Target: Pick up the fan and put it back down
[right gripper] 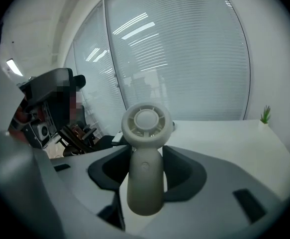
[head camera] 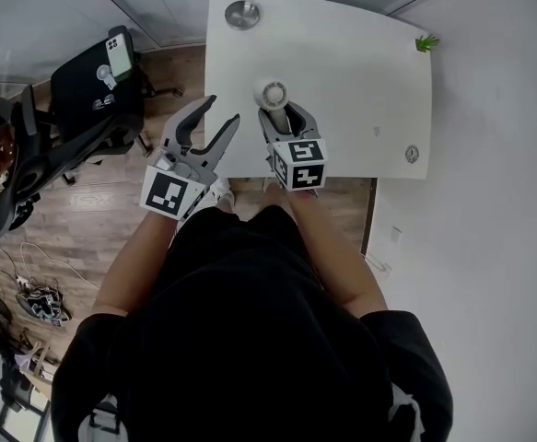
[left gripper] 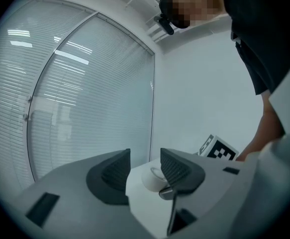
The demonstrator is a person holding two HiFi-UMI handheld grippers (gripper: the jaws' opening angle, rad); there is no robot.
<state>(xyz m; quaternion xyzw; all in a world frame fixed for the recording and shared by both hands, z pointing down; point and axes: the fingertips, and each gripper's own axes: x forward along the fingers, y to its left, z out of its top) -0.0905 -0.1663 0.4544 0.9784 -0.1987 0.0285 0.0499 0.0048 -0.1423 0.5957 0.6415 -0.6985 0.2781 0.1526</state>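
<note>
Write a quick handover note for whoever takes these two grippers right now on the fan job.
Right gripper: jaws sit against both sides of the fan at its handle, with no gap showing. It looks gripped, and the fan is upright.
Left gripper: open and empty, by the near edge of the table.
Fan: over the table; I cannot tell whether its base touches down.
Done: fan grasped.
Left: set it firmly on the table, open the right jaws, back off.
</note>
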